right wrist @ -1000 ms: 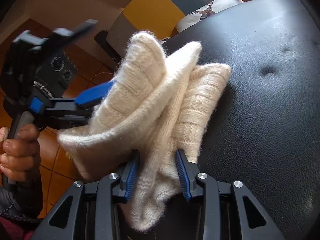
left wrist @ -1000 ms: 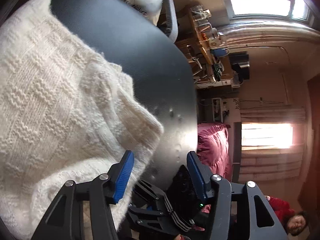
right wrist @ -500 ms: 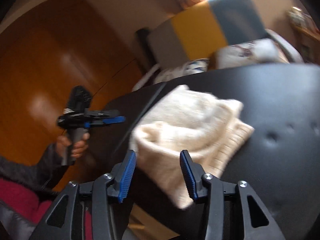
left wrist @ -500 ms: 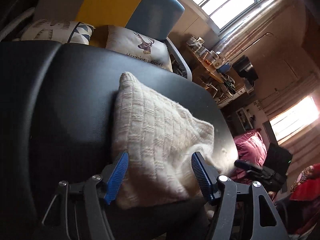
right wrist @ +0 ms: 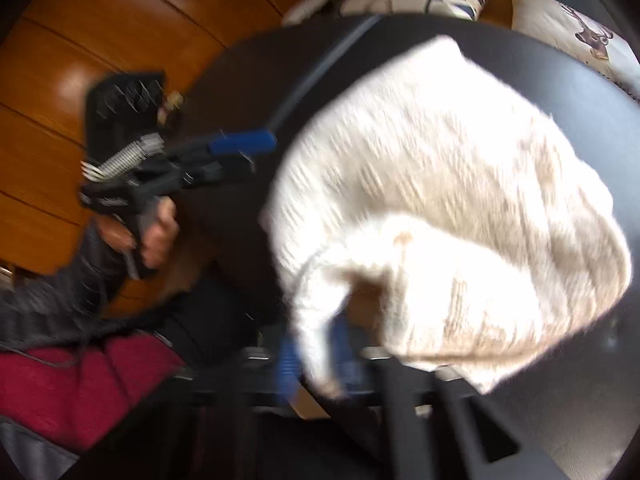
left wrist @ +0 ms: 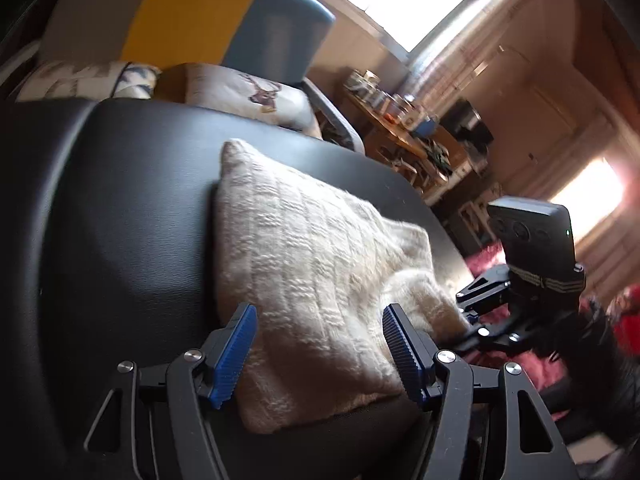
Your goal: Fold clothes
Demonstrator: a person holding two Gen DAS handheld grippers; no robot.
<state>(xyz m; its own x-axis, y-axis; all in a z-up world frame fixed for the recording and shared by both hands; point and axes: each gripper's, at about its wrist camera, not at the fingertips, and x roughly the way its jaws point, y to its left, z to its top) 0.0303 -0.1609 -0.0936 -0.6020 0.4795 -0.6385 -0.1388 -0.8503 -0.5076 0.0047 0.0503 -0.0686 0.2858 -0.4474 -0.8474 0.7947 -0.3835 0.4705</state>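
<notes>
My left claw [left wrist: 318,350] hangs low over the black padded surface [left wrist: 120,200], its two blue-padded fingers [left wrist: 234,356] spread wide apart with nothing between them. The cream knitted sweater [left wrist: 308,280] lies folded into a thick bundle on that surface, straight ahead of this claw. Its near edge reaches down into the gap between my fingers, though it sits below and beyond the pads rather than pinched by them. The far corner of the bundle points away toward the deer-print cushion [left wrist: 256,94] and the yellow and blue chair back [left wrist: 224,20] behind the surface.

In the left wrist view my right claw [left wrist: 480,320] shows at the right side, just beside the sweater's right-hand fold, with its black camera block above it.

The right wrist view is heavily blurred. There the sweater [right wrist: 460,200] fills the middle and right of the view, close above my right claw [right wrist: 316,360]. A loose lower flap of the knit hangs down across the blue pads [right wrist: 288,364]. I cannot tell whether those fingers are apart or closed, or whether they pinch the flap.

Across the surface, my left hand [right wrist: 156,236] grips the handle of the left claw [right wrist: 244,146], which stands just left of the sweater and apart from it. A dark sleeve [right wrist: 72,292] runs back from that hand, with red cloth [right wrist: 72,392] below it.
</notes>
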